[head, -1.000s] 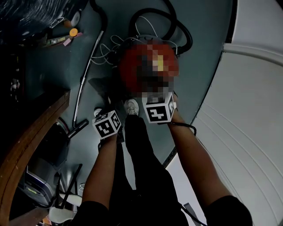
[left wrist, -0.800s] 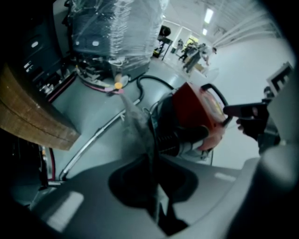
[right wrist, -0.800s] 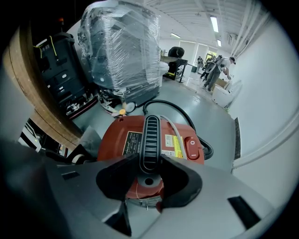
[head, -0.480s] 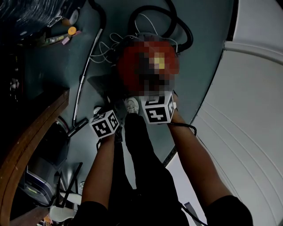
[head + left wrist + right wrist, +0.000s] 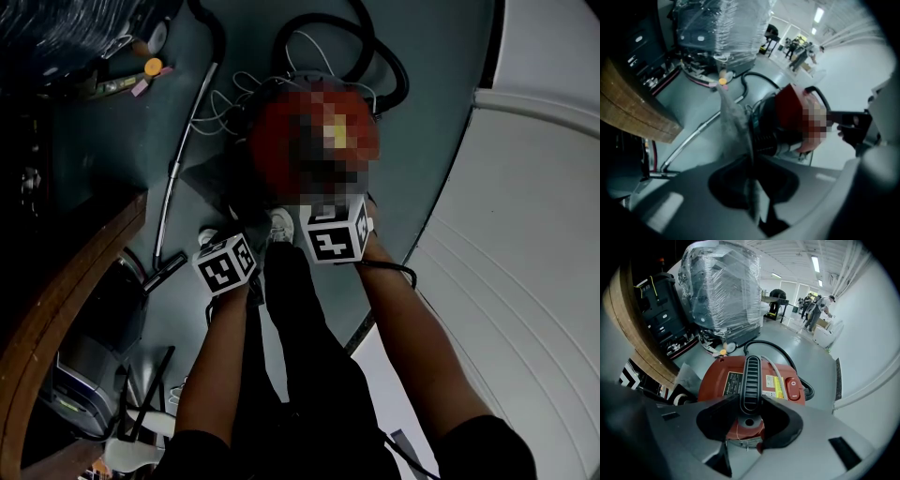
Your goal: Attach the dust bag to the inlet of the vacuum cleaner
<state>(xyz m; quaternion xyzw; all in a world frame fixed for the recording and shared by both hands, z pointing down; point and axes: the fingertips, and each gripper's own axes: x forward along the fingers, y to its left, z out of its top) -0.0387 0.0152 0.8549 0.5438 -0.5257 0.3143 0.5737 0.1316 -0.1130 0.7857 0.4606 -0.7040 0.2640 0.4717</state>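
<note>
**Head view.** We look down on a red drum-shaped vacuum cleaner (image 5: 314,141) standing on the grey-green floor (image 5: 441,112), with a black hose (image 5: 380,56) looped behind it. Both bare forearms reach down in front of the body. The left hand-held gripper (image 5: 228,258) and the right hand-held gripper (image 5: 335,232) sit side by side at the machine's near edge, both pointing steeply down.

**Left gripper view.** A thin grey dust bag (image 5: 732,115) runs edge-on between the jaws, which pinch its lower part. They have just been opening a little (the sheet is between them all the same). The bag stands just beside the red body, not on it as far as we can see. We cannot pick out the inlet.

**Right gripper view.** The jaws are closed on the black ribbed carry handle (image 5: 751,376) atop the machine, steadying it, we judge.

**Progress.** The bag is brought up and the machine braced. Seating the bag on the inlet is left to do.
</note>
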